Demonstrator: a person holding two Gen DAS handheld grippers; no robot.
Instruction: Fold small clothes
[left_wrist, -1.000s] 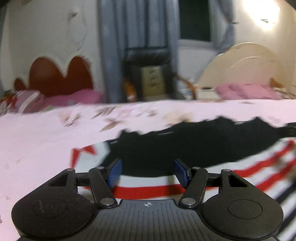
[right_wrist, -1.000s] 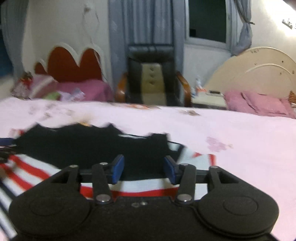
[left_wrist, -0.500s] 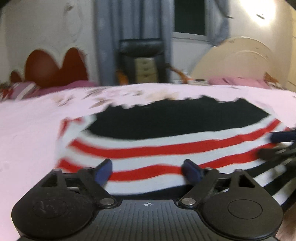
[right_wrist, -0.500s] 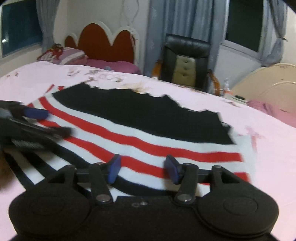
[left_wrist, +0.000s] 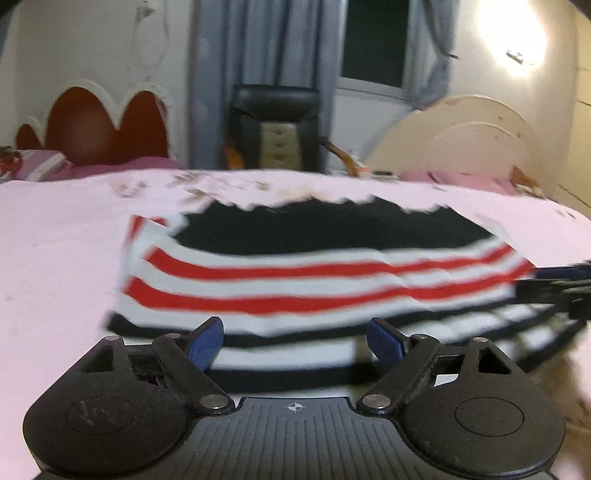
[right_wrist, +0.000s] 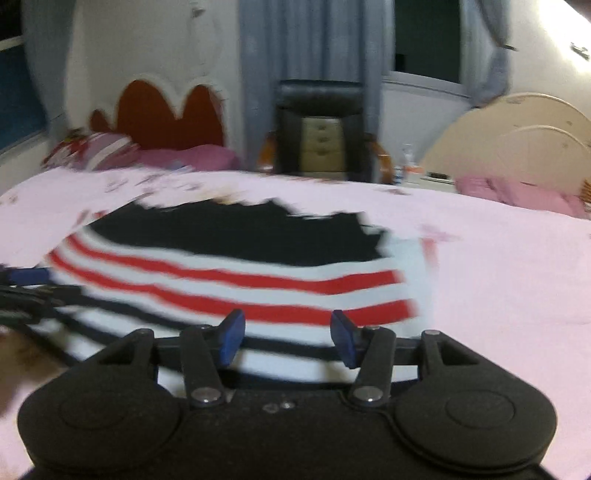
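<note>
Left wrist view: our left gripper (left_wrist: 295, 341) is spread wide over the striped shirt (left_wrist: 314, 280) lying flat on the pink bed (left_wrist: 55, 258). Our right gripper (right_wrist: 288, 338) is spread too. We might pinch the sheet along with the shirt.

Red, white, black striped garment (left_wrist: 295, 280) (on pink bedsheet (left_wrist: 55, 240)).

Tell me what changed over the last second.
Both grippers drew back from the striped garment: its red and black stripes, mostly hidden a second ago, now show ahead of the left gripper and right gripper. Neither took hold of anything; both stayed open. The garment still lies flat on the pink bedsheet.
</note>
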